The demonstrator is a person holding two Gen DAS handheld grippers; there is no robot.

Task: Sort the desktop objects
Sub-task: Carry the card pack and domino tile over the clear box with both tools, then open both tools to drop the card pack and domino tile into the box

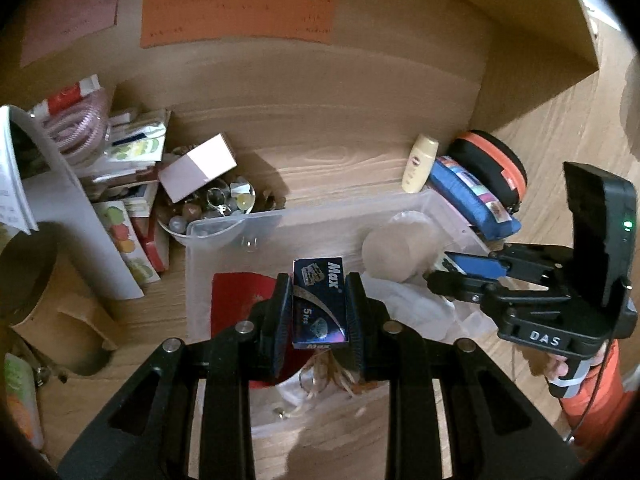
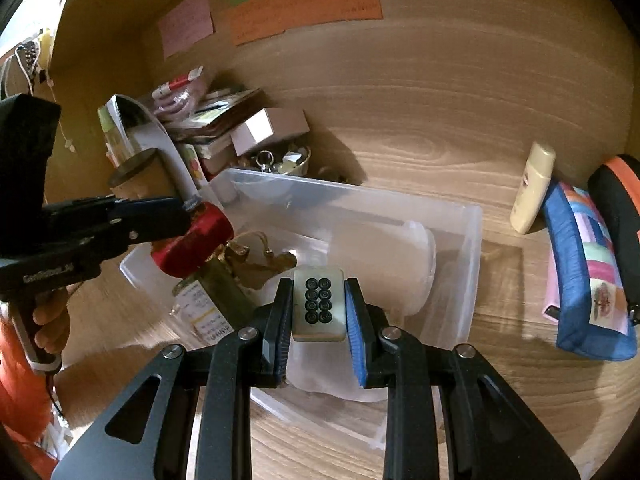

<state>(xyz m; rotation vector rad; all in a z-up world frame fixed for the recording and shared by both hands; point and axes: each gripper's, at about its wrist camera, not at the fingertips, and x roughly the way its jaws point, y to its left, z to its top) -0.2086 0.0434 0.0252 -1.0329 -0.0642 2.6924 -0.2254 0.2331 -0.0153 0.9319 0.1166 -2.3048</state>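
Grippers both hung over the clear plastic bin (image 1: 432,204). My left gripper (image 1: 318,312) clamped a dark blue "Max" box (image 1: 318,304). My right gripper (image 2: 319,312) pinched a mahjong tile (image 2: 319,306).

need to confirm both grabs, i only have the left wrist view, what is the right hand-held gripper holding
Observer: The right hand-held gripper is shut on a cream rectangular tile with eight black circles.
Operator: is it over the bin
Observer: Yes, above the clear plastic bin, near its front part.
Operator: anything right of the blue pouch
Observer: The blue patchwork fabric pouch leans against a black round case with an orange band.
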